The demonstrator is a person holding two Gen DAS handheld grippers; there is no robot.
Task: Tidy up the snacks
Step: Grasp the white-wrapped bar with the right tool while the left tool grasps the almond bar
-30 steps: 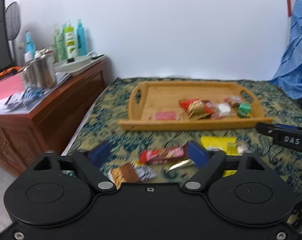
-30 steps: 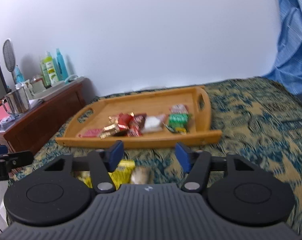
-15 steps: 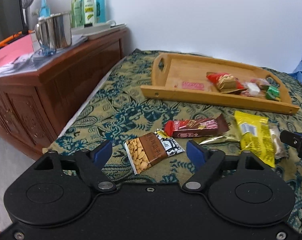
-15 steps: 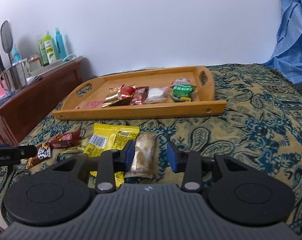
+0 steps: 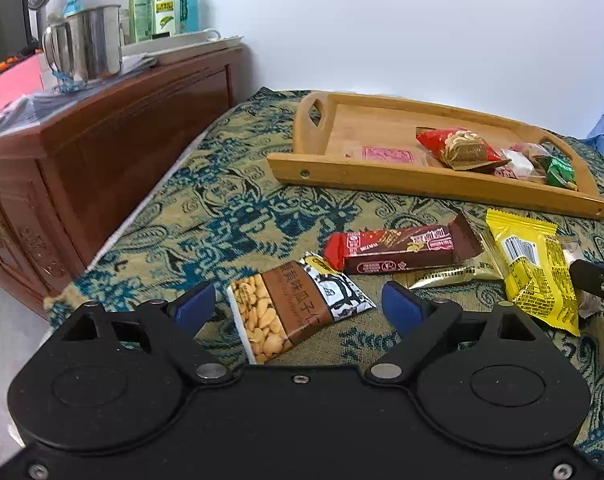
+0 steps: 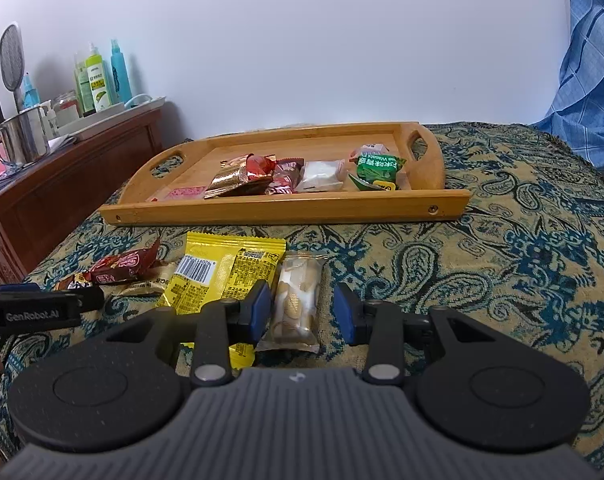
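Left gripper point(image 5: 298, 306) widening, now straddling peanut pack point(image 5: 290, 312) before tray point(image 5: 433, 190). Right gripper point(image 6: 302, 312) narrowed around clear biscuit pack point(image 6: 298, 300), seemingly not yet pinching. Both pickups imminent.

My right gripper point(image 6: 302, 310) hangs low over the teal-and-tan paisley cloth point(image 6: 501, 248), blue pads either side of a clear-wrapped pale biscuit packet point(image 6: 298, 300), gaps showing on both sides. Left of it lies a flat yellow barcoded sachet point(image 6: 222, 272). Farther off sits the bamboo handled tray point(image 6: 286, 210) holding wrapped snacks. My left gripper's black finger point(image 6: 42, 308) pokes in at the left.
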